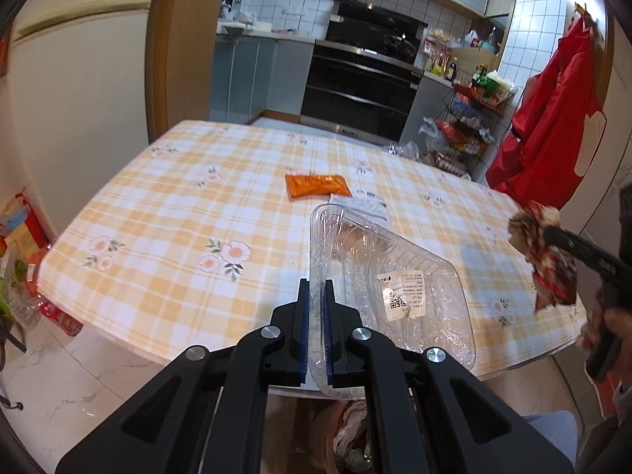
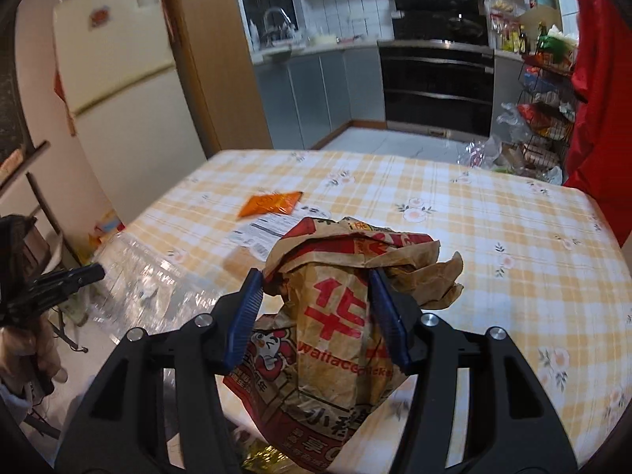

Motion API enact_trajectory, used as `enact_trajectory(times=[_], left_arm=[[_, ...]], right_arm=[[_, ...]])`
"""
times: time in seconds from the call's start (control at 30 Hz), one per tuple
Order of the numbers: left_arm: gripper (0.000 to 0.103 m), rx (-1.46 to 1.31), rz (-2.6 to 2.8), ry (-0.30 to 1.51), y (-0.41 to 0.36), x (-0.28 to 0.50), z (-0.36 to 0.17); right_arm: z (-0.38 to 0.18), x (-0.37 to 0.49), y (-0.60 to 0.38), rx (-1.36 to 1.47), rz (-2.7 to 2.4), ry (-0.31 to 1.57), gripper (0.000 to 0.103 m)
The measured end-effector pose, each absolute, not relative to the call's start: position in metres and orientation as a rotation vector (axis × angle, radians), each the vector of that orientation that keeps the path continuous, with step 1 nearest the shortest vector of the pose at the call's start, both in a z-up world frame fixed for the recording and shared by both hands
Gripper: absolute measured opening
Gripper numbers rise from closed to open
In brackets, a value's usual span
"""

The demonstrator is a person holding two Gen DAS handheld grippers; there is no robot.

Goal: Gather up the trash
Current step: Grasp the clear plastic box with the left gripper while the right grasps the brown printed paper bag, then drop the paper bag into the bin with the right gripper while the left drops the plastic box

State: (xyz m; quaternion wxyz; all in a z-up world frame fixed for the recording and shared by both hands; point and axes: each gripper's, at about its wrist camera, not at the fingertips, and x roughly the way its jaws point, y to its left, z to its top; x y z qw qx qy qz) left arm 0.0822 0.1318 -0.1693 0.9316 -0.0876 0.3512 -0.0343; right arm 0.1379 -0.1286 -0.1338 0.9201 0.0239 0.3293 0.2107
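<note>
- Left wrist view: left gripper (image 1: 316,316) at bottom ctr, jaws pressed onto the near rim of 1 clear plastic tray (image 1: 395,284), held above the counter (image 1: 166,213) edge.
- Tray's long axis runs upper left to lower right of frame; open side faces the camera, tilted; white QR label (image 1: 403,294) on its base.
- On the counter, mid-frame: 1 orange sachet (image 1: 318,185) lying flat, long axis left-right; 1 white printed slip (image 1: 365,201) just beside it, partly behind the tray.
- Right wrist view: right gripper (image 2: 316,312) at ctr, jaws pinching 1 crumpled brown-and-red paper food bag (image 2: 339,339) from both sides, off the counter.
- Bag's long axis approx. vertical in frame, crumpled end up.
- Bin bag (image 1: 347,434) w/ waste at bottom ctr of left view, under the tray.
</note>
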Motion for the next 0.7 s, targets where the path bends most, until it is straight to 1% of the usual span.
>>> enact_trajectory(times=[0.17,0.37,0.7], left_arm=[[0.006,-0.188,-0.045,0.685,0.138,0.059,-0.150],[0.006,-0.170,-0.033,0.649,0.140,0.033,-0.132],[0.007,-0.164,-0.023,0.638,0.142,0.001,-0.131]], right_arm=[[-0.123,0.087,-0.133,0.090,0.460,0.648,0.057],[-0.128,0.039,-0.126,0.078,0.482,0.665,0.057],[-0.156,0.007,-0.108,0.085,0.534,0.746,0.057]])
